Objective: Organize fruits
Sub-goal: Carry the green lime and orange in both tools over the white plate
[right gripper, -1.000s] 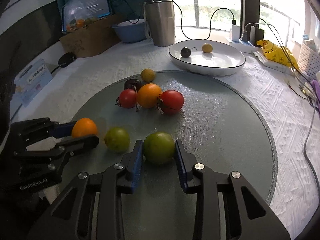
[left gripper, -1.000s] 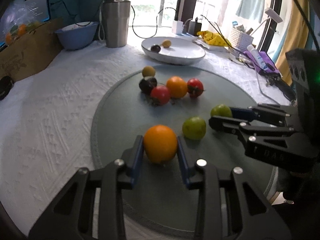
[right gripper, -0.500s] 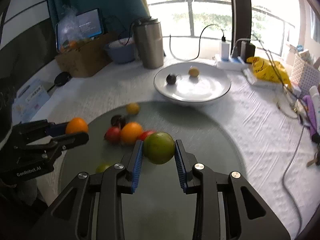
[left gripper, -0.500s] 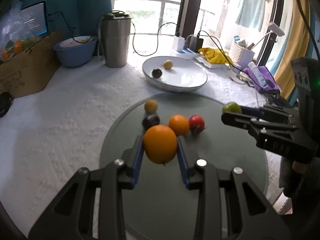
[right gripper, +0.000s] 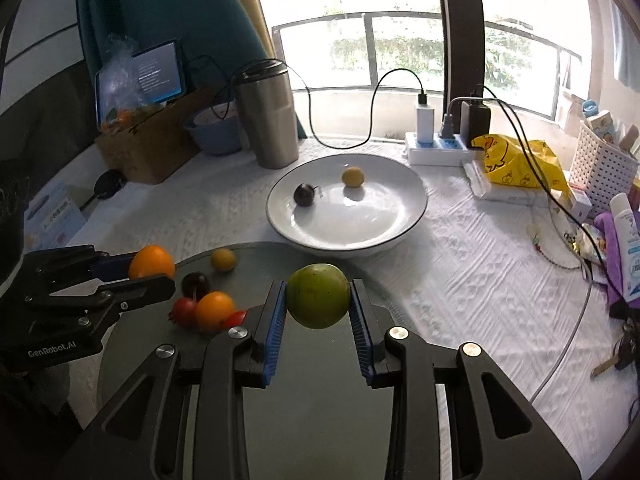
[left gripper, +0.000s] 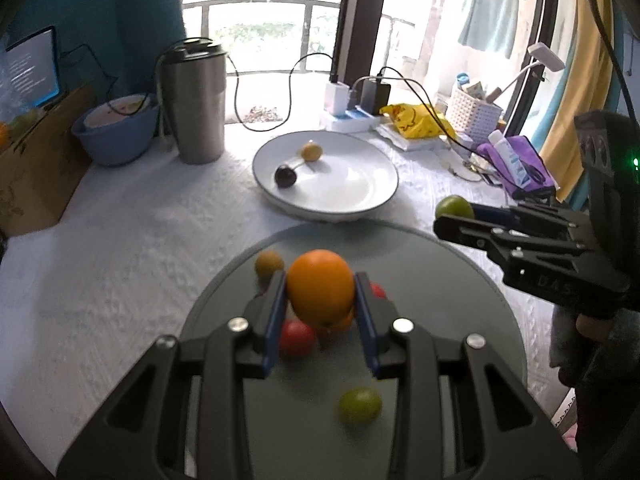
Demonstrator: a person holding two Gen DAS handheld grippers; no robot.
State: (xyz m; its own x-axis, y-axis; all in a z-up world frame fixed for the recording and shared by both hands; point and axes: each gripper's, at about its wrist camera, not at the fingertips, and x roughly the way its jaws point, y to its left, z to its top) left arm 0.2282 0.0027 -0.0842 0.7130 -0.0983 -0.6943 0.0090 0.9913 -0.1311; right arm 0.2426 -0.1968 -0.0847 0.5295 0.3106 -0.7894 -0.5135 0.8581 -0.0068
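My left gripper [left gripper: 320, 292] is shut on an orange [left gripper: 321, 284] and holds it in the air above the grey round mat [left gripper: 432, 280]. My right gripper [right gripper: 318, 298] is shut on a green fruit [right gripper: 319, 295], also lifted; it shows in the left wrist view [left gripper: 454, 207]. The white plate [right gripper: 384, 224] beyond the mat holds a dark plum [right gripper: 304, 194] and a small yellow fruit [right gripper: 352, 176]. On the mat lie a yellow fruit [right gripper: 223, 259], a dark plum [right gripper: 195, 283], red tomatoes [right gripper: 184, 311], a second orange [right gripper: 214, 311] and a green fruit [left gripper: 359, 405].
A steel tumbler [right gripper: 267, 114], a blue bowl [right gripper: 212, 130] and a cardboard box [right gripper: 152, 136] stand at the back left. A power strip [right gripper: 436, 146] with cables, a yellow bag [right gripper: 516, 160], a white basket [right gripper: 604, 160] and small clutter fill the right side.
Both grippers have lifted their fruits off the mat and moved forward toward the white plate. One green fruit stays behind on the mat.
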